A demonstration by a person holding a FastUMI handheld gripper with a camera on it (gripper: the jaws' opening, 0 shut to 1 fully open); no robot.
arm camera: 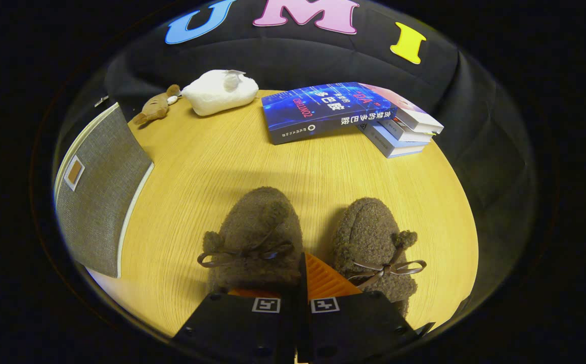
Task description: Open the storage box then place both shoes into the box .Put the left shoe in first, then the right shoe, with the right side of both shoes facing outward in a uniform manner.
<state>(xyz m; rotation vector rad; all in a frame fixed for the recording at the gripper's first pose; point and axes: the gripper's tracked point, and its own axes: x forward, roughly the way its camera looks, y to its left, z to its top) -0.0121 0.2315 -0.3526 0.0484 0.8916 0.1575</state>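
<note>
Gripper view: the tool (300, 298), fingers together and holding nothing, is seen just behind two soft, light fleecy slippers (257, 232) on the bench (212, 167), likely best pinched at the collar.

Bare tabletop (252, 156) between shoes (257, 227), books (333, 111) and box (100, 197)

Far across the wooden table (293, 172) I see a white plush toy (219, 92) lying just beside a small brown plush animal (155, 107). Off to the other side sits a stack of books (396, 129), with a blue book (323, 111) leaning against it.
</note>
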